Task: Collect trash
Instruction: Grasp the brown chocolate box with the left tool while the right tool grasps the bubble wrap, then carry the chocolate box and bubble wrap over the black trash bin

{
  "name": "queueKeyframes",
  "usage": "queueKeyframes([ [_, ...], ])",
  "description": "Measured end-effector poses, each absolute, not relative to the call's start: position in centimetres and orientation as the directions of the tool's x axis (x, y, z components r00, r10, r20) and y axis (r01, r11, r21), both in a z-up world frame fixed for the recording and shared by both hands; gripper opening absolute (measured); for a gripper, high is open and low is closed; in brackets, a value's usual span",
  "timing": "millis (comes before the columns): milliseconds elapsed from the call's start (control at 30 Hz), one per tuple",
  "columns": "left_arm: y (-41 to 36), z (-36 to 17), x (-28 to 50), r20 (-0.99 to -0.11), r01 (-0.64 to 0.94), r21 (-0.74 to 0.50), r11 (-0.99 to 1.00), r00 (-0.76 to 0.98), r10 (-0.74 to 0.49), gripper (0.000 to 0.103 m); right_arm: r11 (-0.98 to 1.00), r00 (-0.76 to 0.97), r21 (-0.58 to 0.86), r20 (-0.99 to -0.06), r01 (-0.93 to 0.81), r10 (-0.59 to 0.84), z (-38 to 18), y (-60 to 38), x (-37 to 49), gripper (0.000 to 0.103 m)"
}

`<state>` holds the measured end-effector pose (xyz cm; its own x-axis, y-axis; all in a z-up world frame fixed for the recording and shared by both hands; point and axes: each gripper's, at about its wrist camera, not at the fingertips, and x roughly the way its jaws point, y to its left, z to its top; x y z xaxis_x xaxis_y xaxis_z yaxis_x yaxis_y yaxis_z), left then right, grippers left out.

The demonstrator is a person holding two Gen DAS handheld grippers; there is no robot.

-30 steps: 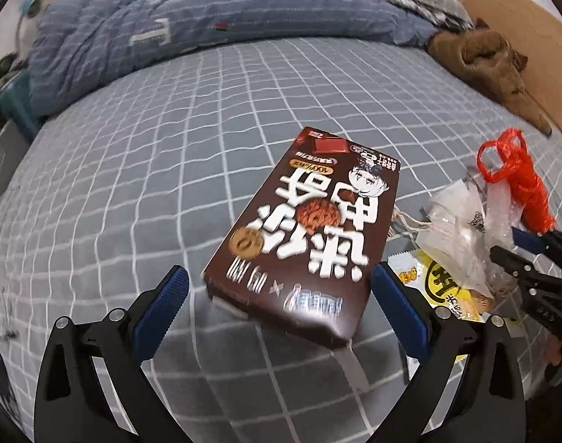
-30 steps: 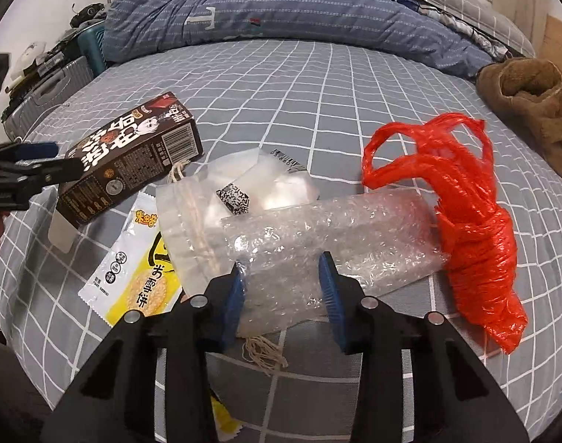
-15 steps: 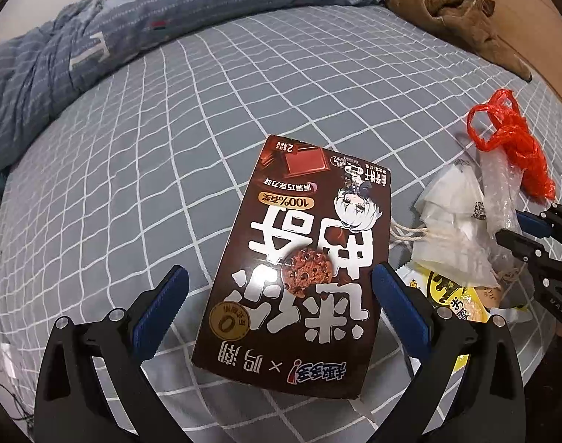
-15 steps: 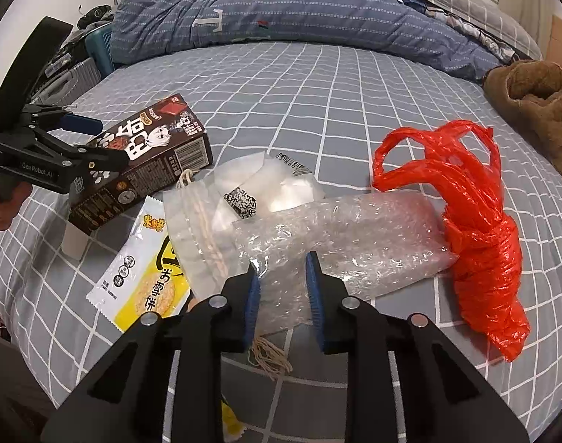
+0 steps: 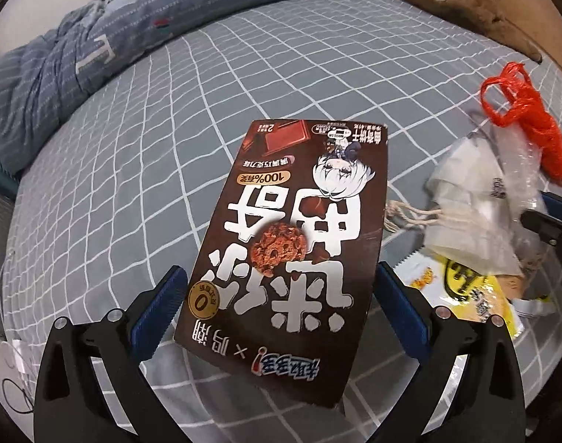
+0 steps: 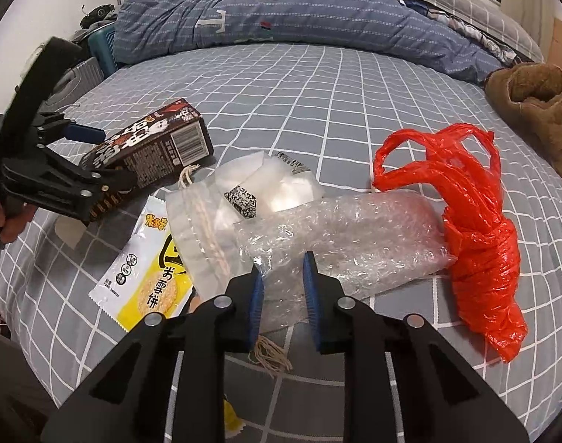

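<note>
Right hand-held gripper [image 6: 282, 288] closing on bubble wrap [image 6: 351, 236]; left hand-held gripper [image 5: 281, 295] wide around cookie box [image 5: 292, 236].

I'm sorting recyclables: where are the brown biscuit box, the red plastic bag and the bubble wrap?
brown biscuit box [image 5: 292, 243], left wrist view, printed front face.
red plastic bag [image 6: 480, 258], right wrist view, knotted middle.
bubble wrap [image 6: 354, 236], right wrist view, centre.

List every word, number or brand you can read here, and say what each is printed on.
"100%": cookie box, upside down in the left wrist view
"0": gold circle on the same box
"趣多多": brand at the box's near end
"米多奇": yellow snack packet
"雪饼": same packet
Too small to read: the digits of the barcode on the box, the QR label on the clear bag.
</note>
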<state>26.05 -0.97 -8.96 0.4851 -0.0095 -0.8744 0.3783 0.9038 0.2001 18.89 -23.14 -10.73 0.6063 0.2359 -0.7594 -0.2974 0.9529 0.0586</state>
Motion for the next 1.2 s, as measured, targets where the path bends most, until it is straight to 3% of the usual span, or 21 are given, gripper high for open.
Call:
queueKeyframes([
  [500, -0.3, -8.7, 26.8, -0.882, 0.337, 0.146, 0.930, 0.471, -0.033, 0.098, 0.951, 0.601, 0.064, -0.762, -0.302, 0.242, -10.8, -23.1, 18.9, 0.019],
  [1000, 0.2, -7.9, 25.4, -0.851, 0.243, 0.122, 0.962, 0.524, -0.024, 0.092, 0.943, 0.619, 0.139, -0.723, -0.304, 0.306, -7.9, -24.6, 18.3, 0.012],
  [1067, 0.1, -7.0, 24.4, -0.837, 0.242, 0.103, 0.965, 0.546, -0.047, 0.066, 0.940, 0.624, 0.142, -0.716, -0.309, 0.313, -7.5, -24.7, 18.0, 0.012],
  [1200, -0.2, -5.7, 23.0, -0.839, 0.234, 0.069, 0.970, 0.540, -0.070, 0.046, 0.934, 0.630, 0.165, -0.699, -0.317, 0.338, -6.5, -25.1, 17.6, 0.010],
])
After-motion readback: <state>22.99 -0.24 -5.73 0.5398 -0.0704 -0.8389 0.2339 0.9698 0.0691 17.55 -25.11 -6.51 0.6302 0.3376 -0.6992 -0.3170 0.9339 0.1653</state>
